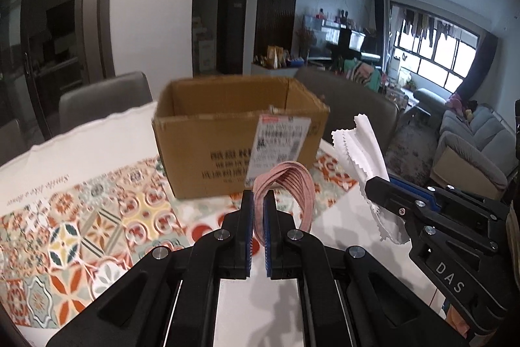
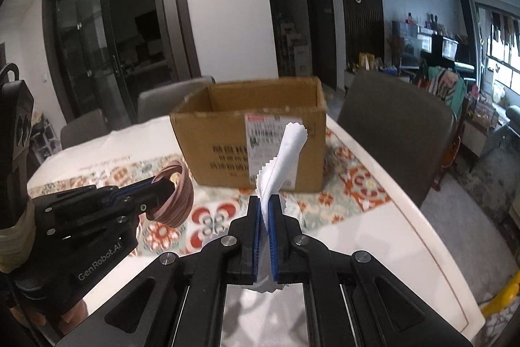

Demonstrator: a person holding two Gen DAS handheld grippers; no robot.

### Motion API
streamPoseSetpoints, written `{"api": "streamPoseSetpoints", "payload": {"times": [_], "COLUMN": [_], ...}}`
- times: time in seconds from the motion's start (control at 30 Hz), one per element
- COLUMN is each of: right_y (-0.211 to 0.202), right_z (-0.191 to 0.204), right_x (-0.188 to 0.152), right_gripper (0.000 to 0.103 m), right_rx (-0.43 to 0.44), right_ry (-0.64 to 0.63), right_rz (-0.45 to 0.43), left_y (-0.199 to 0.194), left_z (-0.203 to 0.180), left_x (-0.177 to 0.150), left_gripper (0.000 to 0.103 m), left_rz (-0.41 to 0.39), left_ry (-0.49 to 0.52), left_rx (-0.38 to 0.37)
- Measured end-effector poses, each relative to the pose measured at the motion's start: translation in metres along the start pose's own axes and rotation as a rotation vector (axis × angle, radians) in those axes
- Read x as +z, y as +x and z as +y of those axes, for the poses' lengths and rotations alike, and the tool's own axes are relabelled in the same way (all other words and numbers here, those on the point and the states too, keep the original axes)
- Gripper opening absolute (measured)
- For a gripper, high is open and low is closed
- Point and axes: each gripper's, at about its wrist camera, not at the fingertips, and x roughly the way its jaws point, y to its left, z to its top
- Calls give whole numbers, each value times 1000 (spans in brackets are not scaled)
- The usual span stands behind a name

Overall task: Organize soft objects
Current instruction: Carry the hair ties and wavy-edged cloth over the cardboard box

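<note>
Both wrist cams look fwd, low over table, prob. sharing cardboard box [image 1: 240,132] [image 2: 250,132] ahead.

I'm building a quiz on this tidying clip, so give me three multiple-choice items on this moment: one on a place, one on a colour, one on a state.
1. Where does the cardboard box stand?
A. On the patterned table mat
B. On a chair
C. On the floor

2. What colour is the looped band held by the left hand-held gripper?
A. Green
B. Pink
C. Black

3. What is the state of the right hand-held gripper?
A. Wide open, holding nothing
B. Resting inside the box
C. Shut on the white cloth

Answers:
1. A: the box's base sits on the patterned mat on the table.
2. B: the band's loops look pink in both wrist views.
3. C: the cloth rises from between the closed fingers, in front of the box.
</note>
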Motion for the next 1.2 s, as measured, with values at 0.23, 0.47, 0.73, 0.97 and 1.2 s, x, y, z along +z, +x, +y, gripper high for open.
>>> {"api": "streamPoseSetpoints", "payload": {"times": [0.23,0.47,0.73,0.97,1.2], "right_y": [-7,-11,-13,5,35], "right_z": [3,8,16,19,15], "right_x": [27,50,73,91,102], "right_gripper": [7,7,7,7,7], "right_rx": [19,34,47,49,46], "right_ry": [-5,-22,-53,-68,-66], "right_rz": [-74,-133,-202,-228,-230], "left_y": [-13,-21,-18,1,31], "left_z": [3,7,12,19,29], "left_x": [24,44,69,89,106], "left_gripper": [8,8,8,8,8], "left_rz": [-68,-125,-180,-205,-215], "left_ry": [14,23,20,32,44], "left_rx": [24,35,41,49,61]}}
